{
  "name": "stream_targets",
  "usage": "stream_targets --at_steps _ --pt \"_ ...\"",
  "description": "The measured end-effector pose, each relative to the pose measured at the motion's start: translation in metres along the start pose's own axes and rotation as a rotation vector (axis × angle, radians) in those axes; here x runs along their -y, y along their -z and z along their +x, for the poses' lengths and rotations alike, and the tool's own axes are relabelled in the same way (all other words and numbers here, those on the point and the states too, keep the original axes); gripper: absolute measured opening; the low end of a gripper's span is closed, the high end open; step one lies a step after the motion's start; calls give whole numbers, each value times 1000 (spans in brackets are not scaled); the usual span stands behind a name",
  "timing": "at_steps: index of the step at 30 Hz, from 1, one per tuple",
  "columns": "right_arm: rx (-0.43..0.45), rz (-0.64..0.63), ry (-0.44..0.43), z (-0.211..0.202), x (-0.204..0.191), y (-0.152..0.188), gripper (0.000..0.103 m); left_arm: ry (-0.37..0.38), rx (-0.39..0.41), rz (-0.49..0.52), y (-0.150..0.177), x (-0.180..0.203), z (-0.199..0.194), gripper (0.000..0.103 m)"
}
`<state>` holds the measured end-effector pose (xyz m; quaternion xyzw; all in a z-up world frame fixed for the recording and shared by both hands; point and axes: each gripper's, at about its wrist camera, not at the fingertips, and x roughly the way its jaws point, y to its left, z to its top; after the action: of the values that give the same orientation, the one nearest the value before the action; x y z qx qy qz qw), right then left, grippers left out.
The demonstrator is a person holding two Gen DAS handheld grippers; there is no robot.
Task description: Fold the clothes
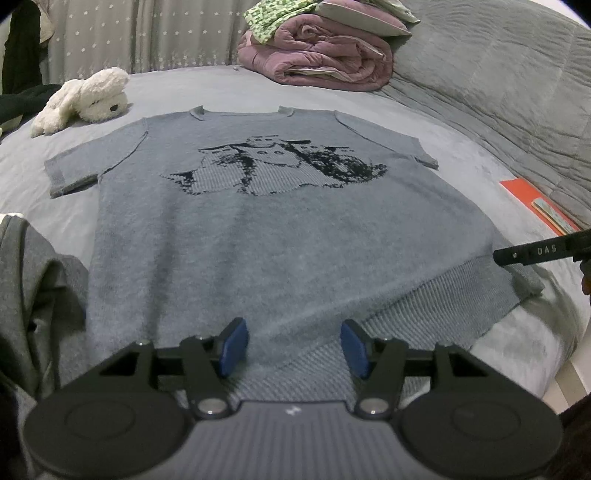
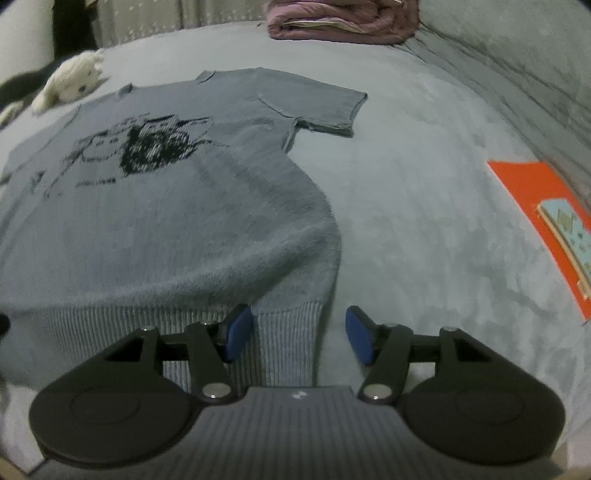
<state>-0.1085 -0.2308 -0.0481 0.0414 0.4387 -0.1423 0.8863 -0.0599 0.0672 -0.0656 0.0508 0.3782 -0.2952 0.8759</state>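
Bed (image 1: 461, 177) with pale grey fleecy cover fills most of the view. Grey quilted padding (image 1: 498, 74) runs along the right edge. Behind the far edge, grey curtain (image 1: 129, 33) with small white stars. Rolled mauve duvet (image 1: 317, 55) at the far end, a green-patterned cloth (image 1: 273, 14) on top. White plush toy (image 1: 85, 98) far left. Orange book (image 2: 535, 206) lies on the right. Light dim, flat.

You are looking at a grey bed (image 1: 461, 177) carrying a spread sweater (image 1: 277, 236), a white plush toy (image 1: 88, 99), a rolled pink blanket (image 1: 317, 55) and an orange book (image 2: 539, 221).
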Motion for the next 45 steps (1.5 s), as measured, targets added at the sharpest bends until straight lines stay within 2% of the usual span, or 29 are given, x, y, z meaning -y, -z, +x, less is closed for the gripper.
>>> stream_targets --at_steps 9,16,21,26,29,32,36,39,45 --pt "-8 -124 45 -5 -8 8 64 0 -2 13 1 1 -1 60" --pt "-46 -113 25 -10 4 12 69 7 -12 13 0 -1 -2 61" --pt "-68 -43 -24 -15 20 13 70 15 -19 1 0 -4 -3 61" --pt "-59 109 -80 -17 43 10 70 19 -21 -8 1 -5 -4 61" --pt "-49 159 -103 -16 48 9 70 13 -22 -6 1 -3 -4 62" --pt "-40 207 -127 -16 53 7 68 9 -22 -11 1 -3 -4 62" --pt "-58 173 -137 -14 45 8 51 11 -18 -14 0 -2 -6 62" --pt "-68 116 -163 -15 37 10 46 50 -14 42 -3 1 -14 62" --pt "-85 92 -202 -16 34 14 46 147 9 280 10 15 -31 63"
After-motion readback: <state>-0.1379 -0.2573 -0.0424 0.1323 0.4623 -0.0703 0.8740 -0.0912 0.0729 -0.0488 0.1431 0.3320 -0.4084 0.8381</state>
